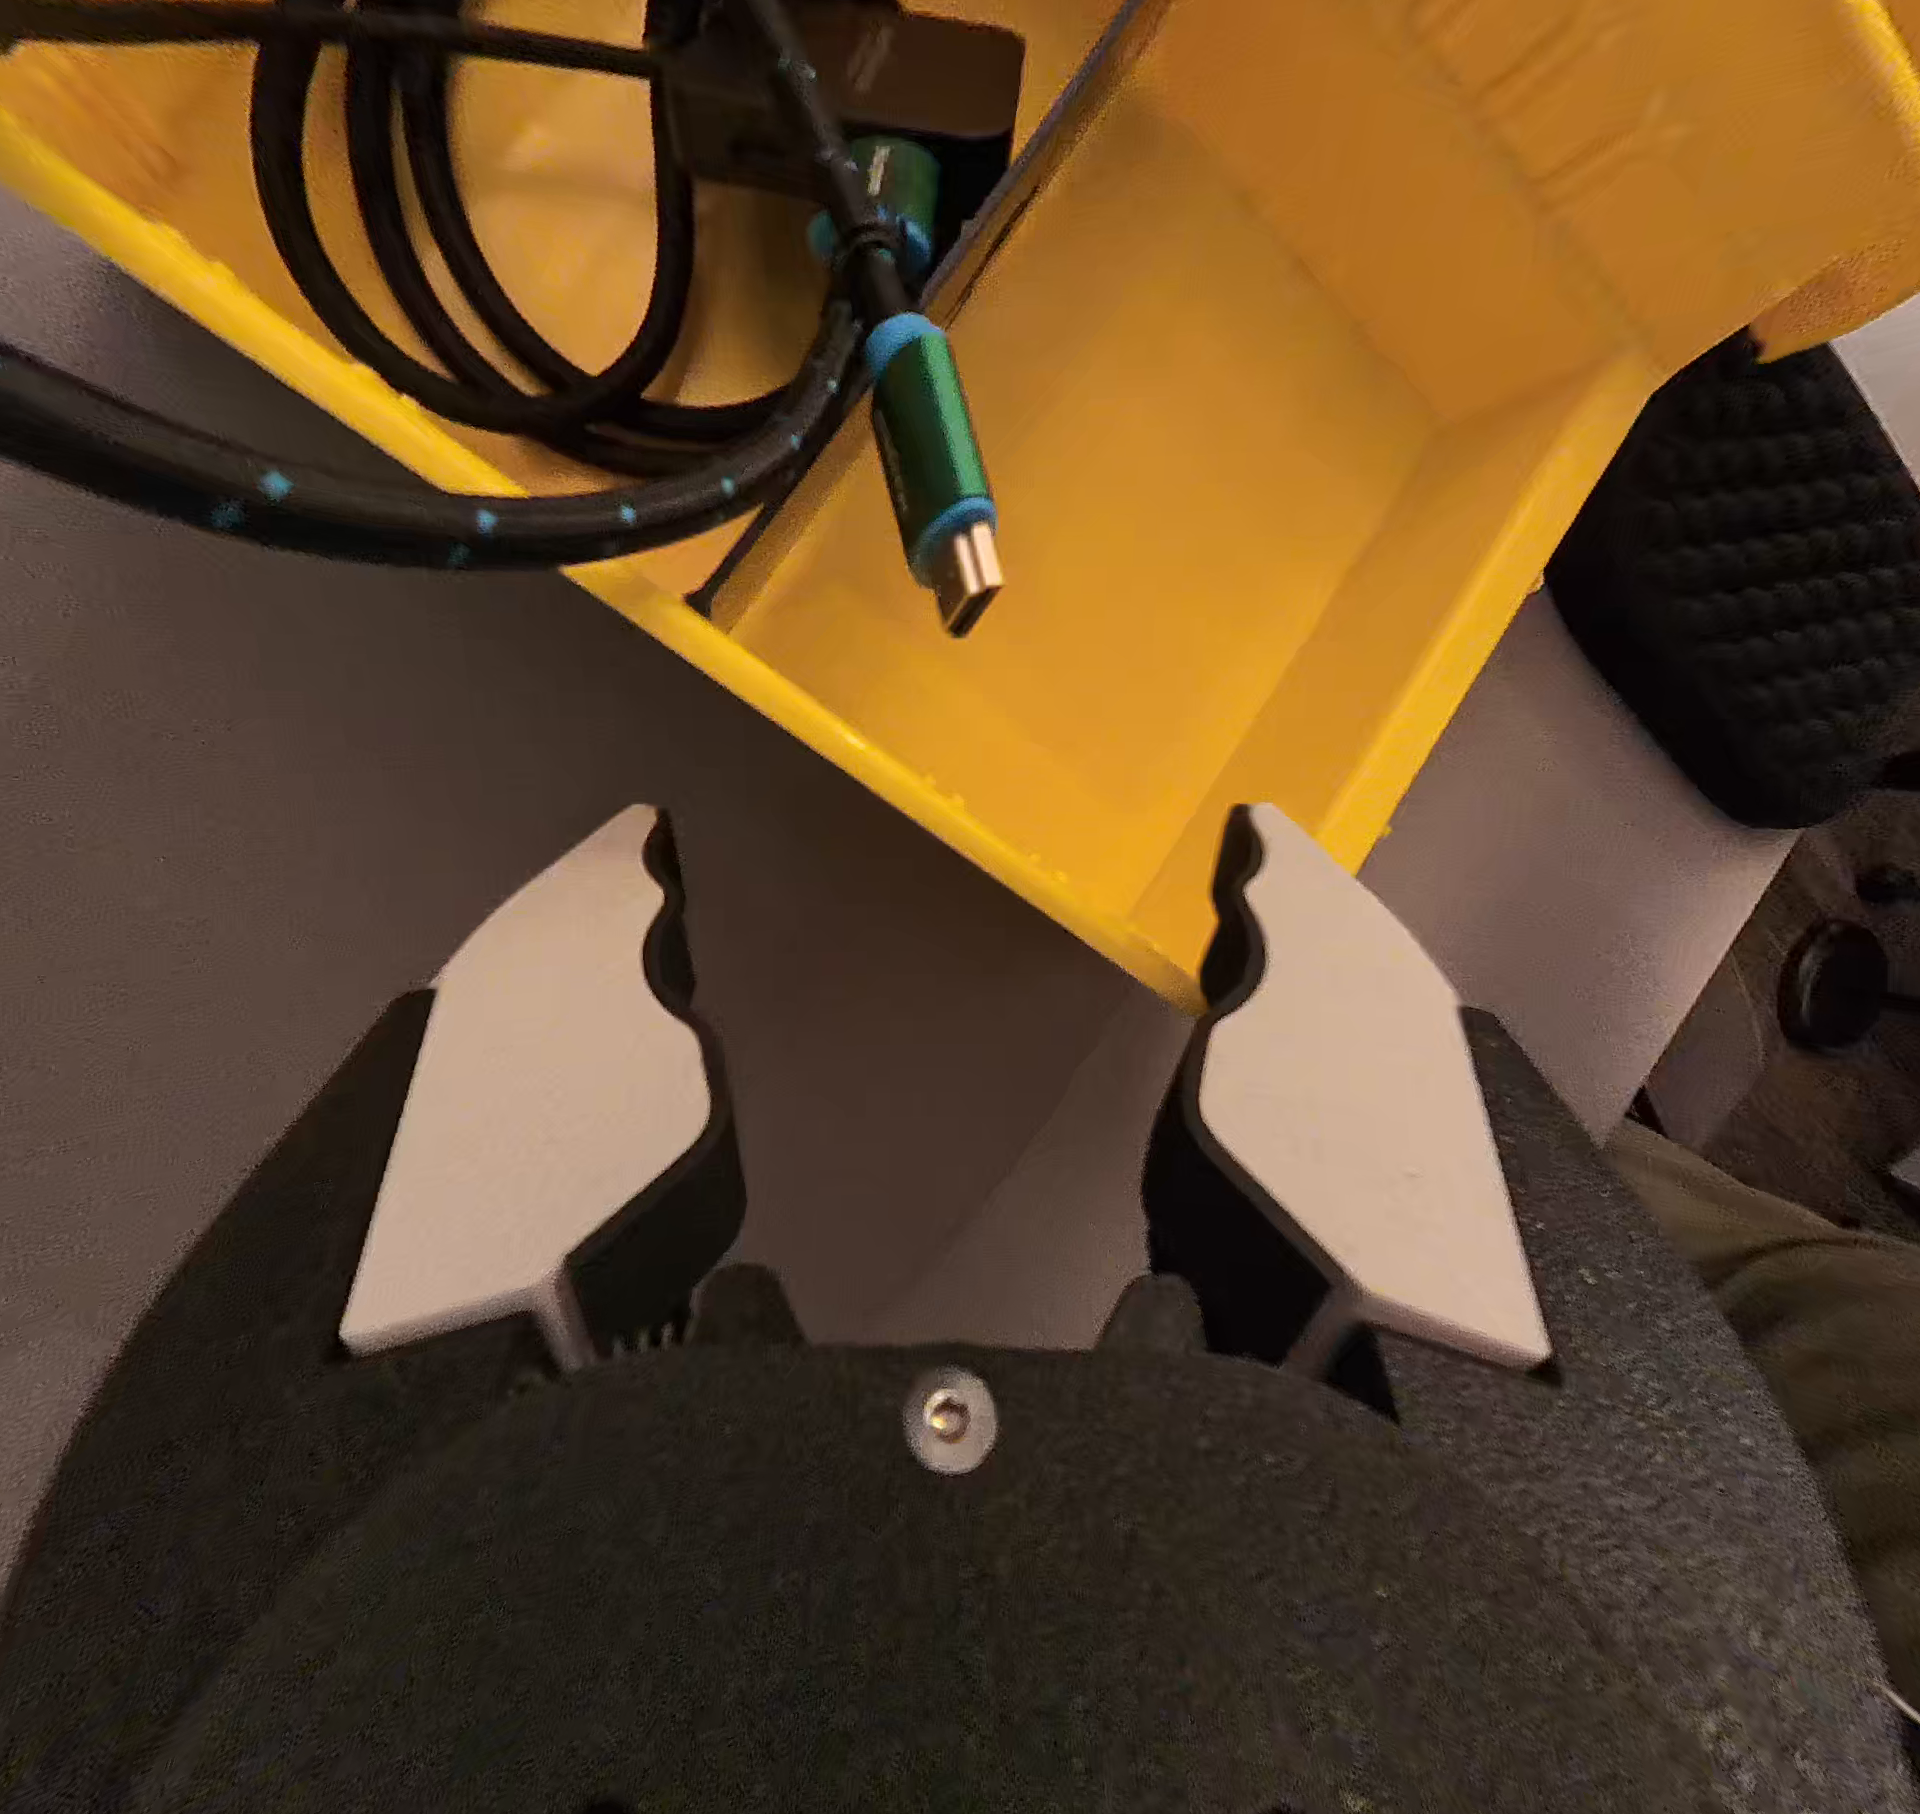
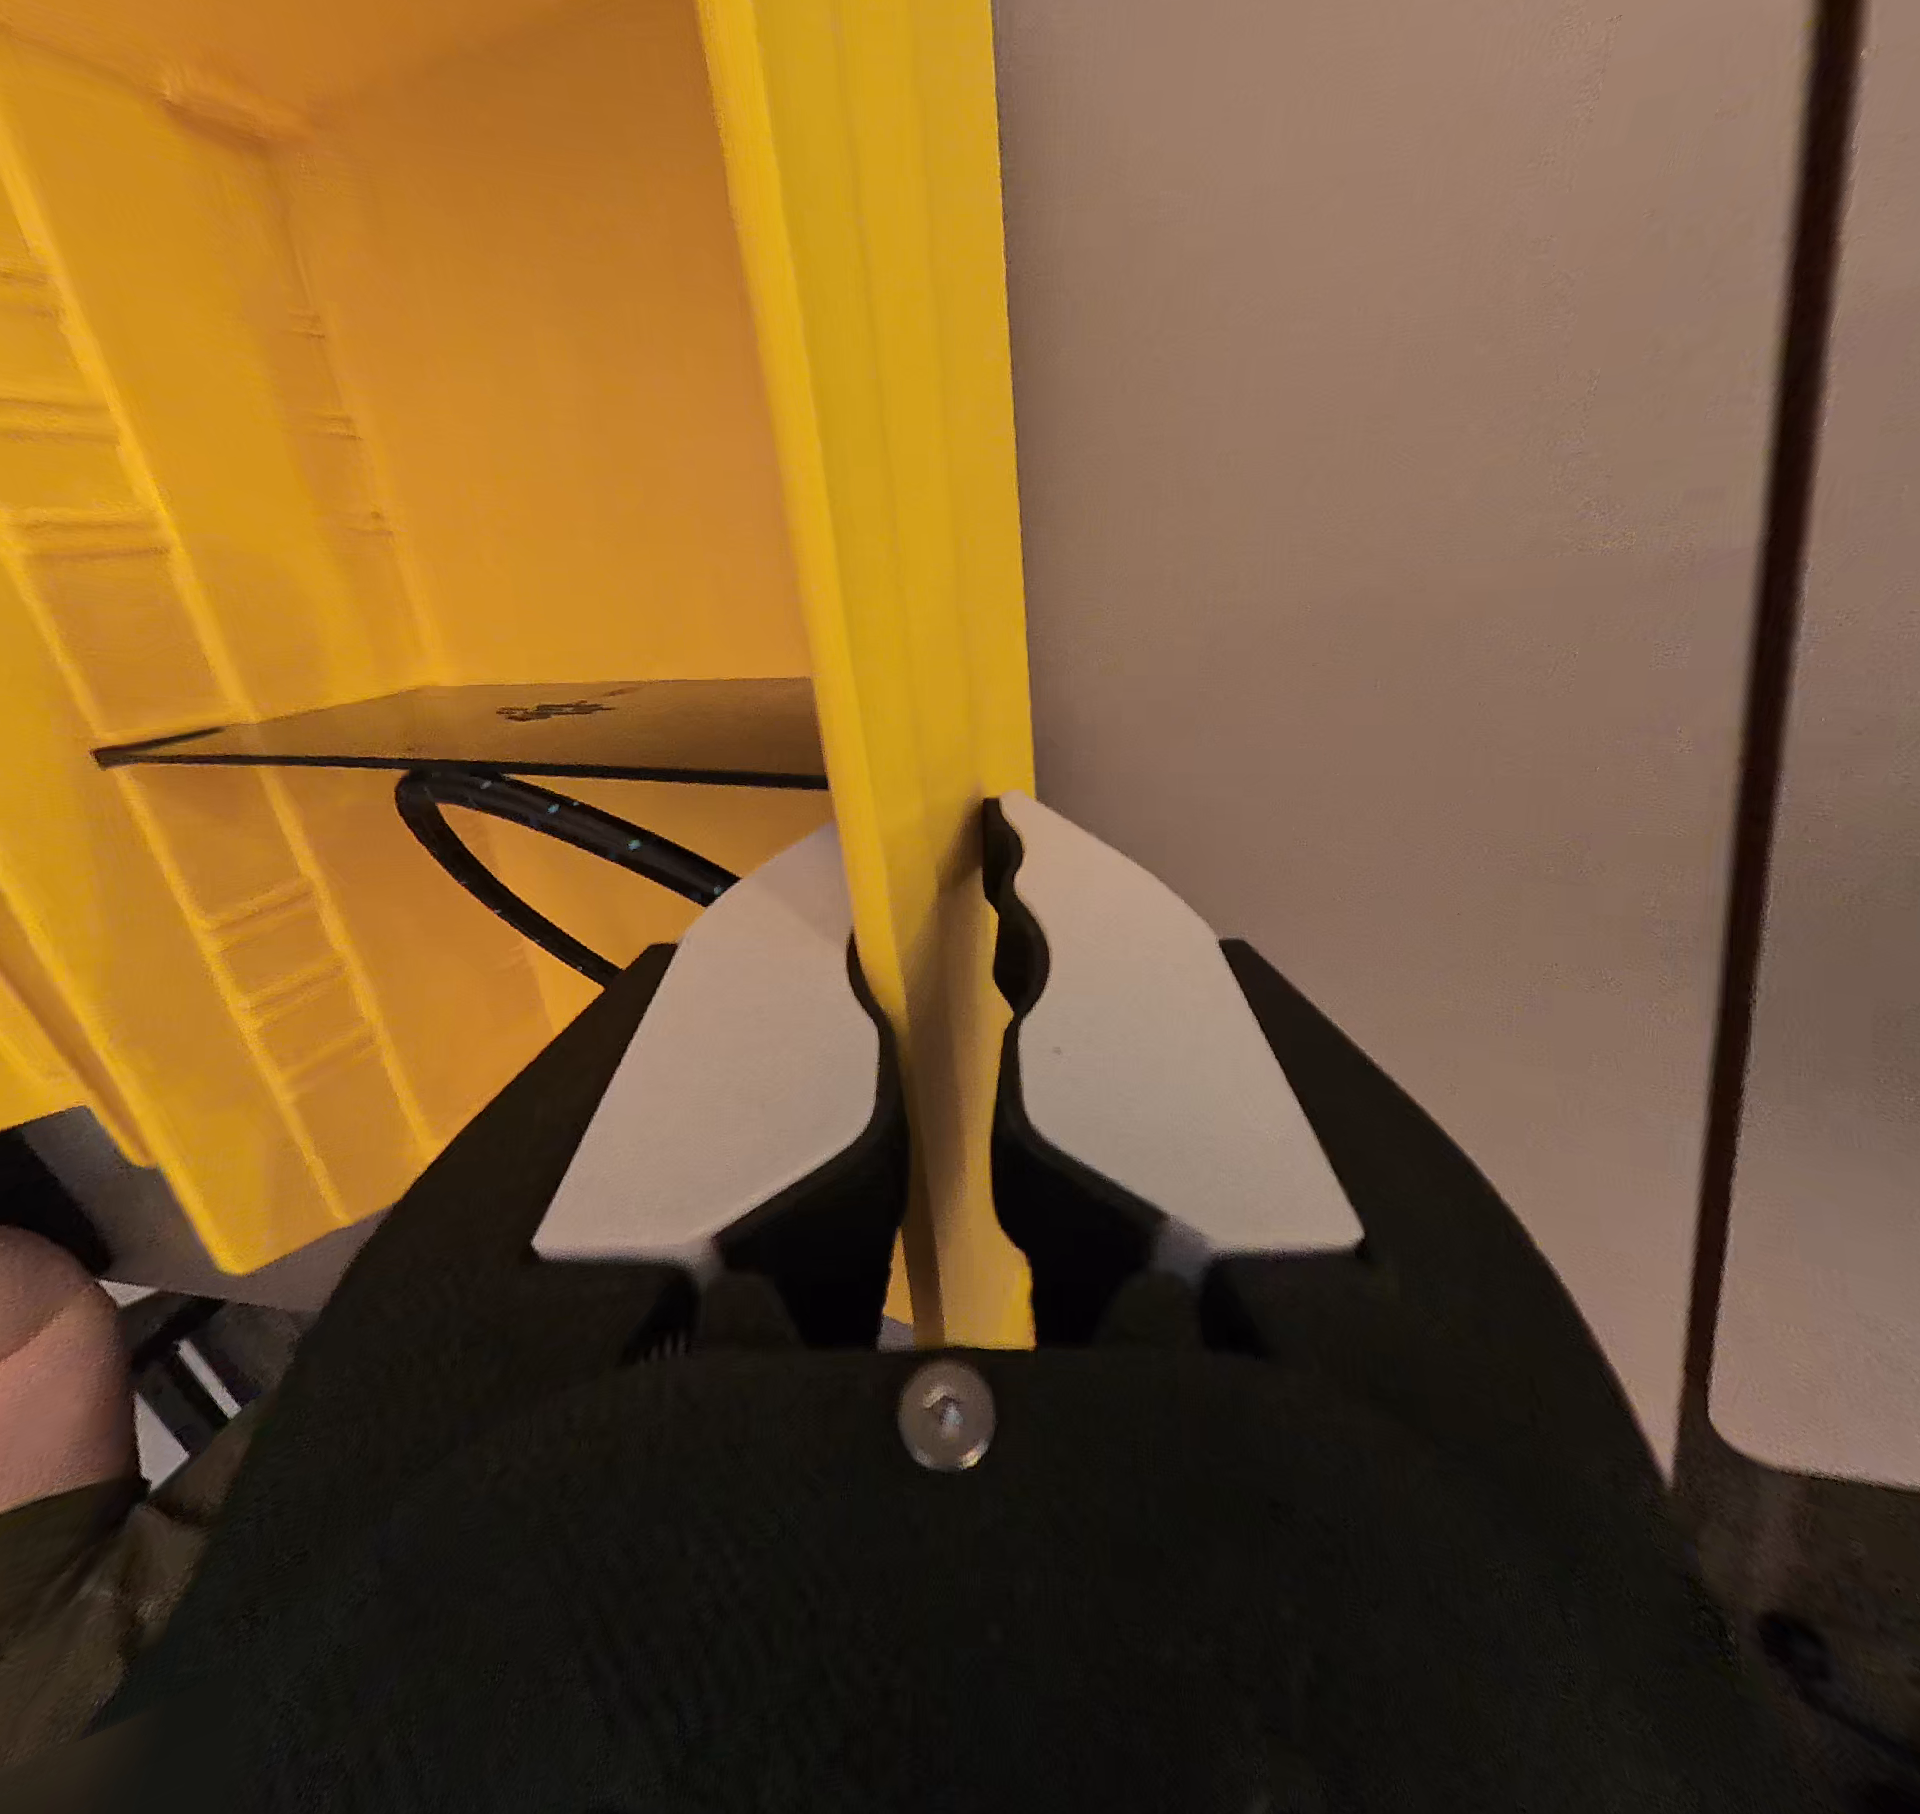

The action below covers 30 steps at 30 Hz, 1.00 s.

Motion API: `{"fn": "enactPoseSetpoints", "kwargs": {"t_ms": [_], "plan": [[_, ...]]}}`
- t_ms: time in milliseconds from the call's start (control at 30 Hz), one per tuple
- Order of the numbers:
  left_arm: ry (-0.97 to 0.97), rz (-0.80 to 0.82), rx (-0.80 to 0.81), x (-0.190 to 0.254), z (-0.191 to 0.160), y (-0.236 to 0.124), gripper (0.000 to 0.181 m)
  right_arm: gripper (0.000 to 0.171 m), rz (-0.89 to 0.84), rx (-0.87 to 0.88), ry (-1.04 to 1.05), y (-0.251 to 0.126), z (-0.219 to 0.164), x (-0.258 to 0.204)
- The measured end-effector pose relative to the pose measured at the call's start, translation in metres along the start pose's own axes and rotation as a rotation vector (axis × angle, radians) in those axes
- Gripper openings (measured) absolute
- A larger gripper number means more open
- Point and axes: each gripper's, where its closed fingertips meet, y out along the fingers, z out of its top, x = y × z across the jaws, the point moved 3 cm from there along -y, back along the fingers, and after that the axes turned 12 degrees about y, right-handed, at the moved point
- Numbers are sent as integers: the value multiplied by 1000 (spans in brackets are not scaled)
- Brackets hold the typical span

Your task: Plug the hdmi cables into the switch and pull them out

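I see the HDMI cables (image 1: 468, 237) coiled in the left compartment of a yellow bin (image 1: 1299, 538), black braided cord with pale blue flecks. One green plug (image 1: 930, 460) with blue collars and a gold tip reaches over the black divider (image 1: 1081, 91), its tip hanging above the floor of the right compartment. A second green plug (image 1: 891, 185) lies deeper in the left compartment, just beside a dark flat box that I take for the switch (image 1: 914, 71); I cannot tell whether that plug is seated in it. One cable runs out over the bin's near rim toward the left.

My left gripper (image 1: 951, 891) hovers in front of the bin's near corner with its jaws spread wide and nothing between them; its right fingertip sits against the bin's corner edge.

My right gripper (image 2: 925, 891) has its jaws pinching the bin's side wall (image 2: 883, 414), one finger inside the bin, one outside. From that view the divider (image 2: 468, 725) crosses the bin, with a loop of cable (image 2: 540, 819) showing on my side of it.

The bin rests on a pale table (image 1: 260, 829). A black textured object (image 1: 1745, 569) sits at the right past the bin.
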Motion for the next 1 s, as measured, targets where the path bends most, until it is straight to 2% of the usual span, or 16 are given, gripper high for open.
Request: {"fn": "enactPoseSetpoints", "kwargs": {"t_ms": [67,100,233,400,533,767,1000], "plan": [[3,39,-13,-9,-2,-4,85,14,3,-2,-17,13,2,-11],[6,42,-12,-10,-3,-5,88,14,24,1,-27,17,3,-19],[9,-14,-12,-7,-4,-7,70,12,25,-3,-84,29,0,-43],[-10,0,-39,-29,-21,-24,56,12,54,30,-37,41,1,-56],[-106,-170,-4,-43,-36,-39,19,11,14,60,-20,44,5,-64],[-296,-234,50,-91,-72,-70,18,7,-36,27,-120,51,-3,-86],[-413,-64,99,-143,-123,-111,12,8,-75,-73,-225,52,-23,-92]]}}
